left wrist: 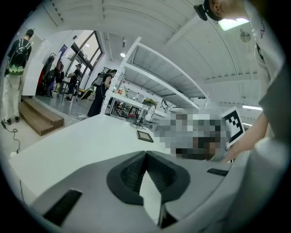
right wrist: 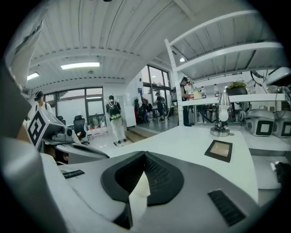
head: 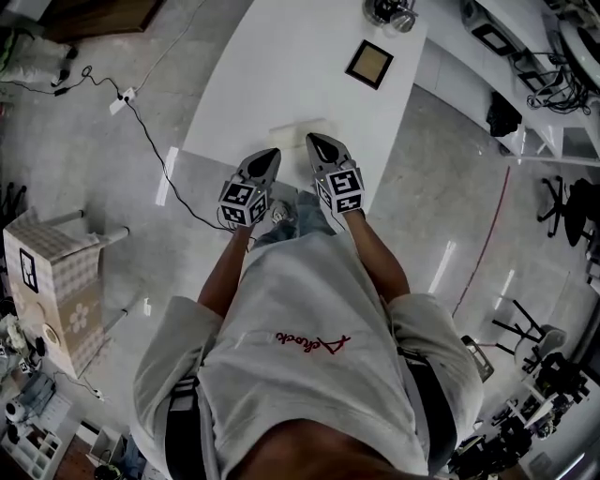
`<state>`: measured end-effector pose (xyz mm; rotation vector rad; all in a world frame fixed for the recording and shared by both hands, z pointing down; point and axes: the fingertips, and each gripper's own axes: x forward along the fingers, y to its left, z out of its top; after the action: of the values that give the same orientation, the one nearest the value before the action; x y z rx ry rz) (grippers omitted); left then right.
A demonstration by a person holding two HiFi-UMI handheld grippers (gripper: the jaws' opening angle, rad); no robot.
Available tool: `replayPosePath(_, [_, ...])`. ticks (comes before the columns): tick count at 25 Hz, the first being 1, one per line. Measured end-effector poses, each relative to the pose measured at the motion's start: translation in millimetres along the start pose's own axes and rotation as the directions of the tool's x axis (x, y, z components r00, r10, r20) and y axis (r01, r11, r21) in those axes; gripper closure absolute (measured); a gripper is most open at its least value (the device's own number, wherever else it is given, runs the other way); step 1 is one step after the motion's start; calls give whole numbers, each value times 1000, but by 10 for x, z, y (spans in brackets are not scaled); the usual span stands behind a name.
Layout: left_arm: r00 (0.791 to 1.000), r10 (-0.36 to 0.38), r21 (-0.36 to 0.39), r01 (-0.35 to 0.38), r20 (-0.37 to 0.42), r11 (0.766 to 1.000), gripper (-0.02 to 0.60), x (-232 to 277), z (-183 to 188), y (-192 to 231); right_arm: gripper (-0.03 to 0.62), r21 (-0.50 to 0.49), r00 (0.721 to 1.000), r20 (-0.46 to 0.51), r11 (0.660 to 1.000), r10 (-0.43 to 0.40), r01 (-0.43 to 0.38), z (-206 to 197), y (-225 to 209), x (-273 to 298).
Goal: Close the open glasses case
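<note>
A pale cream glasses case [head: 298, 132] lies flat on the white table [head: 281, 66] near its front edge; I cannot tell whether its lid is up or down. My left gripper [head: 272, 153] points at the case's near left corner, and my right gripper [head: 314, 139] is at its near right side. In the left gripper view the left gripper [left wrist: 145, 153] has its tips together with nothing between them. In the right gripper view the right gripper [right wrist: 144, 154] also has its tips together and empty. A cream surface shows through the gap below those tips.
A black-framed square [head: 369, 64] lies farther back on the table, also seen as the square [right wrist: 218, 150]. A silver stand [head: 392, 13] is at the far end. A cardboard box [head: 52, 281] and a cable [head: 150, 141] are on the floor at the left. People stand in the background.
</note>
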<state>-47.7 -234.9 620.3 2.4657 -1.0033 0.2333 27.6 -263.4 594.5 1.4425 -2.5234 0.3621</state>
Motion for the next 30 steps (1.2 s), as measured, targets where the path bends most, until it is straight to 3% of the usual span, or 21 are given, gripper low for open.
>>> replayPosePath(13, [992,-41,108,28,122,994,557,-207,478,-230,568,-65,991,121,996,-57,66,471,130,-355])
replayPosePath(30, [986,-41,135,18,164,991,558,-432,394,-760,569,-62,984,166,995,-63,74,437,343,-1060])
